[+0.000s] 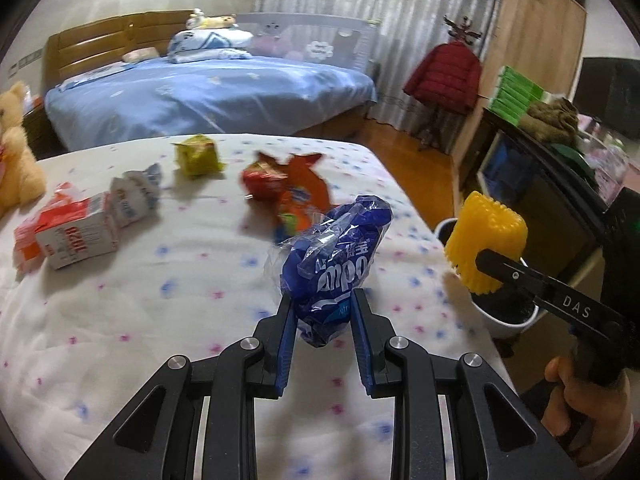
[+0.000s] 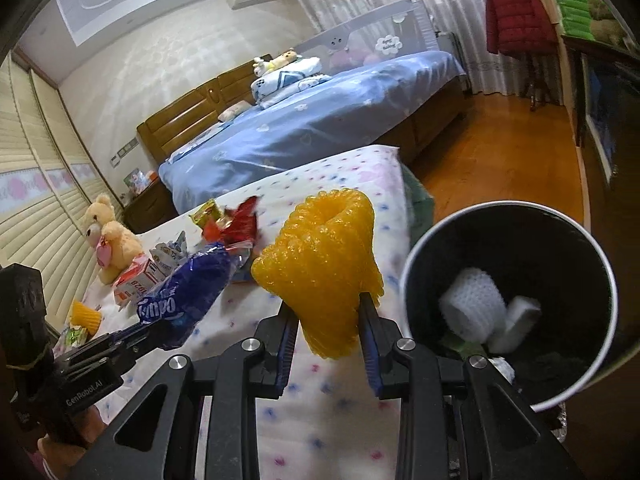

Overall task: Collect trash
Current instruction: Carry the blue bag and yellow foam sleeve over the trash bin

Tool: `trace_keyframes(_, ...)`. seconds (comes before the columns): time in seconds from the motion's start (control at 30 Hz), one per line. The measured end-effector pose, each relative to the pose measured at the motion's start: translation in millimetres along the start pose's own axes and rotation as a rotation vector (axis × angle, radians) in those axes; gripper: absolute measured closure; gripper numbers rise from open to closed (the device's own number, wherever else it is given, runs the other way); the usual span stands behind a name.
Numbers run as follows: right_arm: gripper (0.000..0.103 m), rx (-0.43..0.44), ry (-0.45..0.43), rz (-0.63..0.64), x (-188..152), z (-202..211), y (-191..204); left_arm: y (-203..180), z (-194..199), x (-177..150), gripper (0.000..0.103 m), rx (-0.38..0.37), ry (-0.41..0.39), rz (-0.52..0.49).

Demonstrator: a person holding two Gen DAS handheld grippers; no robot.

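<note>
Above dotted quilt [image 1: 120, 312], crinkly blue wrapper [image 1: 332, 256], ribbed yellow foam [image 2: 324, 264]

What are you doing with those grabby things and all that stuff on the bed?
A person is picking up trash with two grabbers. The left hand-held gripper is shut on a crumpled blue wrapper, and the right hand-held gripper is shut on a yellow foam net, next to the black bin beside the bed. More cartons and wrappers lie on the spotted bedcover.
</note>
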State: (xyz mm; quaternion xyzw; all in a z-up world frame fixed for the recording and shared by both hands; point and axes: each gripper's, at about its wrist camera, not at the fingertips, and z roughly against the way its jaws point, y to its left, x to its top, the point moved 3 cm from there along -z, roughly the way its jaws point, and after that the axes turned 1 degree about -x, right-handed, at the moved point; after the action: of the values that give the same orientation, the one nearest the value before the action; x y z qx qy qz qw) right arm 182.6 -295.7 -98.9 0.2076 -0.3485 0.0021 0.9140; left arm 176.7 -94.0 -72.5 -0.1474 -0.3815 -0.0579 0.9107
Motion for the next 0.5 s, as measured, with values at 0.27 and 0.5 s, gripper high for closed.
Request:
trace_keyframes(0.27,0.074,-0.041,-0.009,-0.032,-3.1,18.9,-26.1,-19.5,-15.6,4.7,0.078,-0.032,0.017,-0.045)
trace_keyframes(0.5,0.074,-0.088,-0.018,-0.073,-7.7,33.1,-54.9,-42.5,-30.0,8.7,0.078,-0.066,0.041,-0.081)
